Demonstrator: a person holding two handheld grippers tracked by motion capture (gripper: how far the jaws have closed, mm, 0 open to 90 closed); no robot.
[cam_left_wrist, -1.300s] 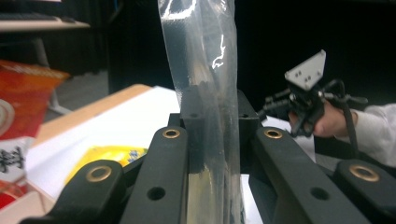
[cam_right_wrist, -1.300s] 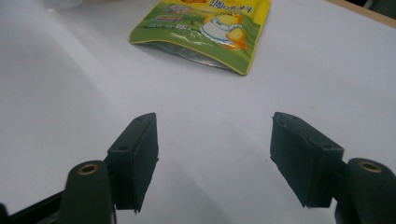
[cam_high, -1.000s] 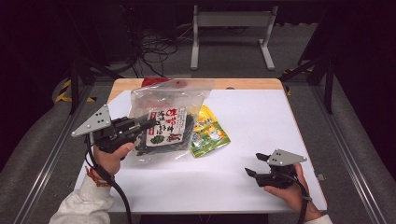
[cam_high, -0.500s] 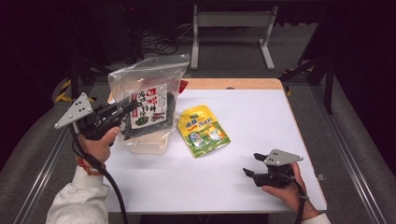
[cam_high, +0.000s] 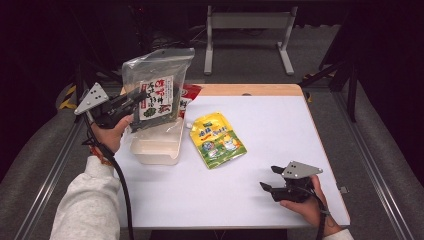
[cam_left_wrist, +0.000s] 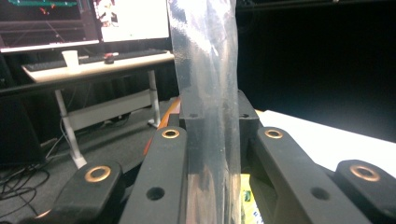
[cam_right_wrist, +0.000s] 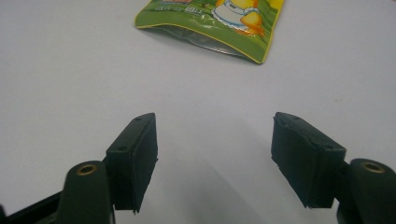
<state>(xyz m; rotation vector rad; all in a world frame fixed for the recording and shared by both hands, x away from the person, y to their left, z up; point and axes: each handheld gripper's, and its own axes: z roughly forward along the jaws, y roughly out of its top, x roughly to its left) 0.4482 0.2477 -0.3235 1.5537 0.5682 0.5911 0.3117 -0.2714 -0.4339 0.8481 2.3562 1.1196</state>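
Right gripper (cam_high: 267, 186): low on the white table (cam_high: 280, 115), jaws wide apart, nothing between them.
Green-and-yellow foil pouch (cam_high: 217, 139): flat on the table, mid-way up.
Beige plastic tray (cam_high: 156, 146): just left of the pouch.
Left gripper (cam_high: 137, 99): jaws clamped on the clear plastic bag of dark seaweed packs (cam_high: 156, 92) (held upright above the tray, off the table).

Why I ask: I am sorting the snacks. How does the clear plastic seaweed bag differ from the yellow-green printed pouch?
The clear plastic seaweed bag hangs upright, lifted in the left gripper; the yellow-green printed pouch lies flat on the white table, untouched. The bag is see-through and looks larger; the pouch is opaque. Both are flexible food packets.
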